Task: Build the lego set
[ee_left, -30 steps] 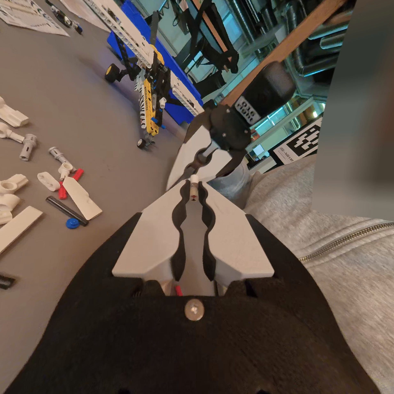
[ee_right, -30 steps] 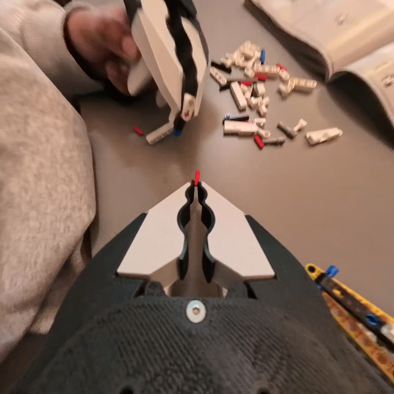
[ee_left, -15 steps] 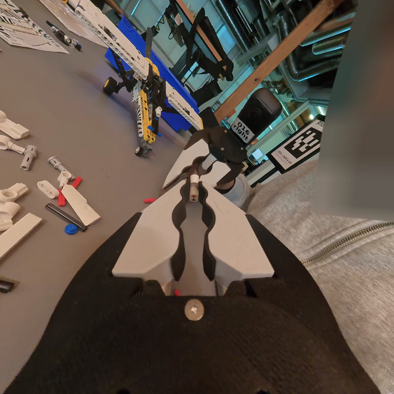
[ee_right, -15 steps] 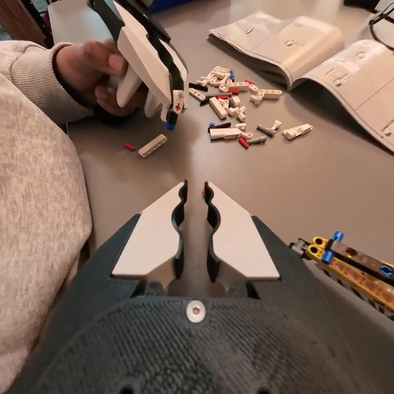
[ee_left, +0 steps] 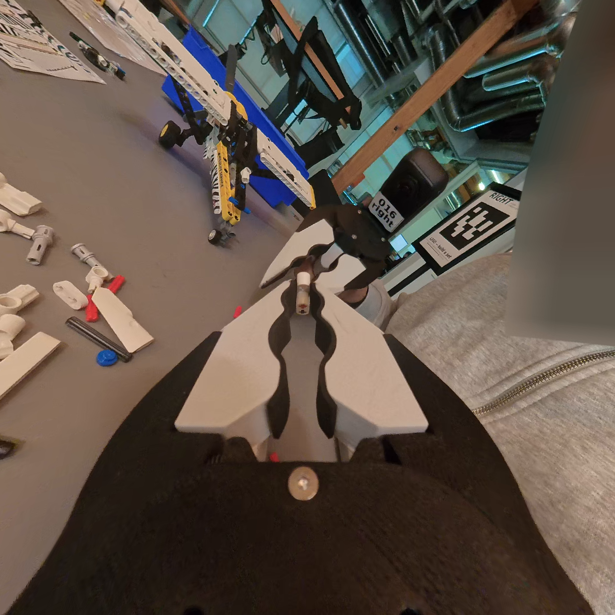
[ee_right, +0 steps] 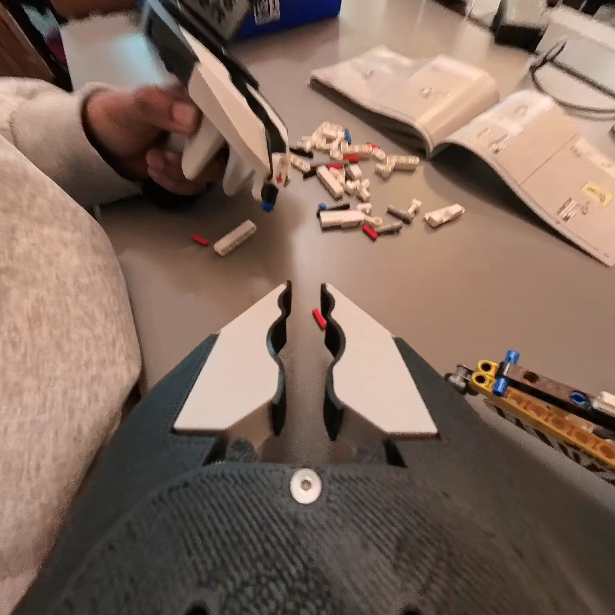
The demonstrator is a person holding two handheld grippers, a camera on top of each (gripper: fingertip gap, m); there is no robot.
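My left gripper point(ee_left: 303, 290) is shut on a small white connector point(ee_left: 301, 299) with a red cross hole and holds it above the table. In the right wrist view this piece point(ee_right: 279, 173) has a black and blue pin hanging below it. My right gripper point(ee_right: 305, 289) is open and empty, low over the grey table point(ee_right: 432, 299). A small red pin point(ee_right: 318, 317) lies on the table between its fingers. The partly built yellow, black and white model point(ee_left: 229, 159) stands at the back, and part of it shows in the right wrist view point(ee_right: 549, 409).
Loose white, grey, red and black parts point(ee_right: 349, 173) lie in a pile ahead. A white beam point(ee_right: 234, 238) and another red pin point(ee_right: 199, 239) lie near the person's sleeve. An open instruction booklet point(ee_right: 466, 133) lies at the right and a blue bin point(ee_left: 246, 109) stands behind the model. Across from one pair of fingers to the other is roughly 6 cm.
My right gripper opened and let go of the red pin, which now lies on the table. It also drew back from the left gripper, which still holds the white connector.
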